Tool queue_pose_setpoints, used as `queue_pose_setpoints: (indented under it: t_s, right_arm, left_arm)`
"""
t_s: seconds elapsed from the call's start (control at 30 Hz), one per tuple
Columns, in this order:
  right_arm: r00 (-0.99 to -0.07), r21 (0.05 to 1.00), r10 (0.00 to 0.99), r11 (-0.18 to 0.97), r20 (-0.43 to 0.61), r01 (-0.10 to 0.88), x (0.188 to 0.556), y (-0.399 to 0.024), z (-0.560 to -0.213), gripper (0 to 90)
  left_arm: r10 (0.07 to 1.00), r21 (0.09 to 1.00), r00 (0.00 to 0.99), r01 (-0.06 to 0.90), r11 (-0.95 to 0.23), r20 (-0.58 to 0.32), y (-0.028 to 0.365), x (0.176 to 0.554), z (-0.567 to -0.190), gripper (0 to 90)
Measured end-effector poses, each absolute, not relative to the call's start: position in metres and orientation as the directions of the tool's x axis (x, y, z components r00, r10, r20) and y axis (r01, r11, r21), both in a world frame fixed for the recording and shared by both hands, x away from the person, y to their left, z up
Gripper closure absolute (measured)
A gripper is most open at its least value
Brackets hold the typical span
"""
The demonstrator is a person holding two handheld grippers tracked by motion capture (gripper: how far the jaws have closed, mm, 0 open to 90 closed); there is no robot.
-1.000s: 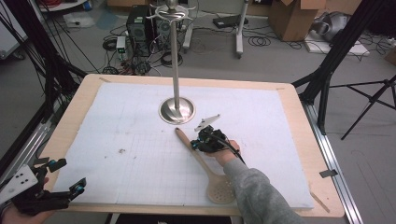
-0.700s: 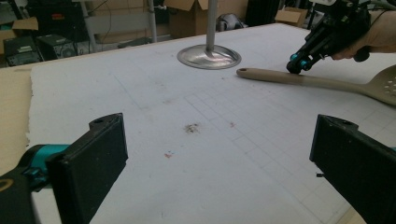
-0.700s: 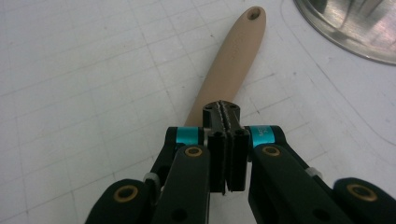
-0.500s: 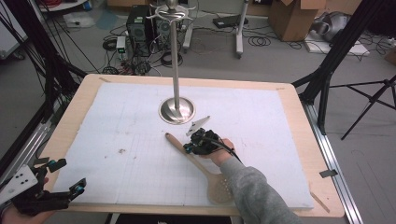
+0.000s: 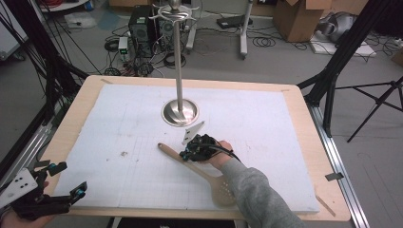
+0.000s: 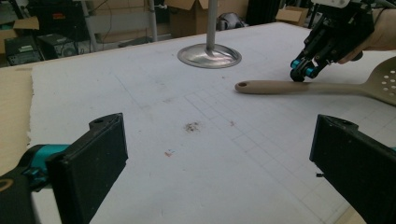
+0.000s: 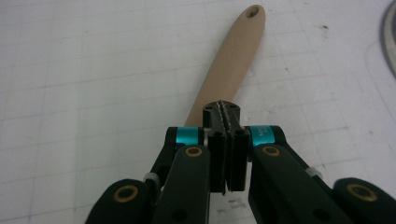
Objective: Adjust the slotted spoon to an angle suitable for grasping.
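Observation:
A beige slotted spatula [image 5: 202,172] lies flat on the white mat [image 5: 119,118], with its handle pointing up-left and its perforated head near the front edge. My right gripper [image 5: 183,156] is shut, nothing between its jaws, and its closed tips rest against the handle partway along. In the right gripper view the closed gripper [image 7: 225,109] sits over the spatula [image 7: 233,51]. My left gripper [image 5: 69,178] is open at the table's front left corner. In the left gripper view, the left gripper [image 6: 222,149] frames bare mat, with the spatula [image 6: 280,87] and the right gripper [image 6: 303,72] farther off.
A metal stand with a round base [image 5: 180,113] and a tall pole stands at the mat's middle back, just beyond the right hand. A wooden border [image 5: 304,123] surrounds the mat. A small dark stain [image 5: 124,153] marks the mat at left.
The right gripper has moved left and slightly toward the front, and the spatula's handle end has swung left with it. The left gripper has stayed in place.

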State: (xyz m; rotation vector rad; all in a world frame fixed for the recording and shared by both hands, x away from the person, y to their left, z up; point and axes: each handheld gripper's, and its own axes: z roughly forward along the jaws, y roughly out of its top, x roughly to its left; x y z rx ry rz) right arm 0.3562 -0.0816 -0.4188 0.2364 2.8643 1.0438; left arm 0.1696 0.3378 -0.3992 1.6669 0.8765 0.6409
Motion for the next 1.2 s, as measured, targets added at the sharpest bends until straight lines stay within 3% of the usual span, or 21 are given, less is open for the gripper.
queue_pose_setpoints:
  t_s: [0.3,0.9,1.2]
  right_arm:
    - [-0.994,0.633,0.103,0.772,-0.033,0.059,0.352,-0.073,-0.417,90.0]
    - [-0.997,0.617,0.057,0.787,-0.060,0.007,0.348,-0.067,-0.419,90.0]
    - [-0.987,0.625,0.141,0.778,-0.073,0.065,0.347,-0.072,-0.410,89.8]
  left_arm:
    - [0.815,0.966,0.578,0.223,-0.131,-0.023,0.338,0.169,-0.399,4.5]
    - [0.816,0.965,0.578,0.224,-0.136,-0.019,0.338,0.168,-0.399,4.5]
    - [0.816,0.967,0.577,0.220,-0.132,-0.019,0.339,0.168,-0.398,4.5]
